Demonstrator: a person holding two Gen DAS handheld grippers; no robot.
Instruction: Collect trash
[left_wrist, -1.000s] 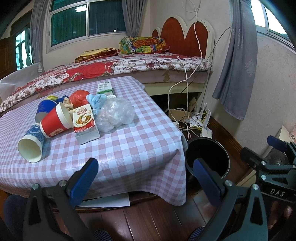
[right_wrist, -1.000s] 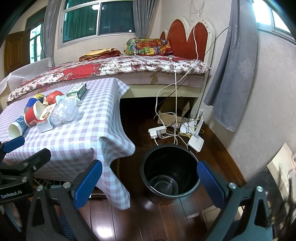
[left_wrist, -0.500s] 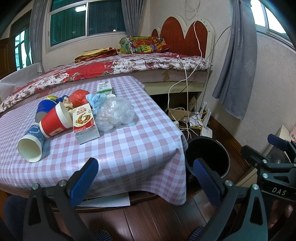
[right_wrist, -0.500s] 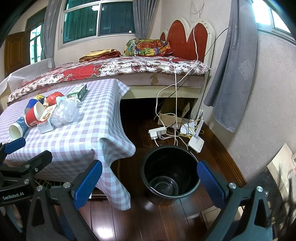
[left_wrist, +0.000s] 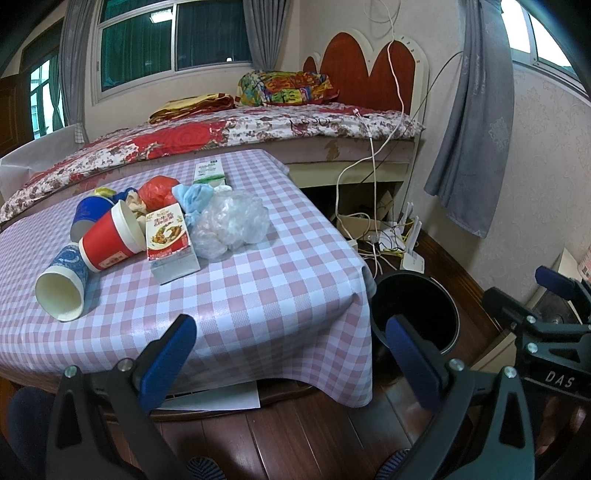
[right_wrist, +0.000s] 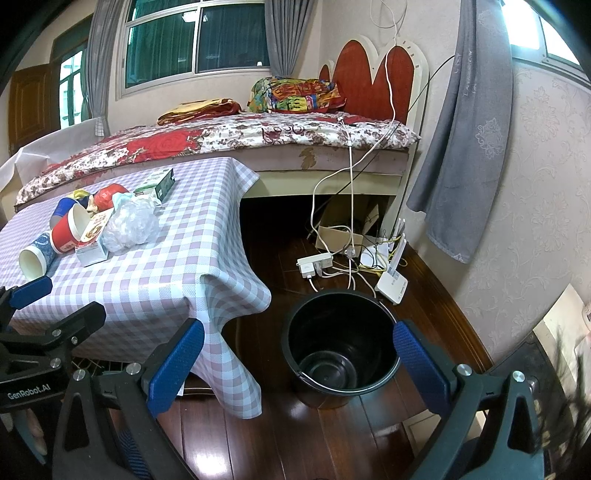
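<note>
Trash lies in a heap on the checked table (left_wrist: 258, 295): a red paper cup (left_wrist: 110, 240), a blue-patterned cup (left_wrist: 64, 288) on its side, a food carton (left_wrist: 170, 243), a crumpled clear plastic bag (left_wrist: 232, 225), a red bag (left_wrist: 159, 192) and a green-white carton (left_wrist: 208, 173). A black bucket (right_wrist: 341, 347) stands on the floor right of the table, seemingly empty. My left gripper (left_wrist: 291, 350) is open and empty, before the table's near edge. My right gripper (right_wrist: 297, 360) is open and empty, above the floor near the bucket.
A bed (right_wrist: 221, 140) stands behind the table. A power strip (right_wrist: 314, 264), cables and a white router (right_wrist: 391, 284) lie on the wooden floor beyond the bucket. A grey curtain (right_wrist: 465, 147) hangs on the right wall.
</note>
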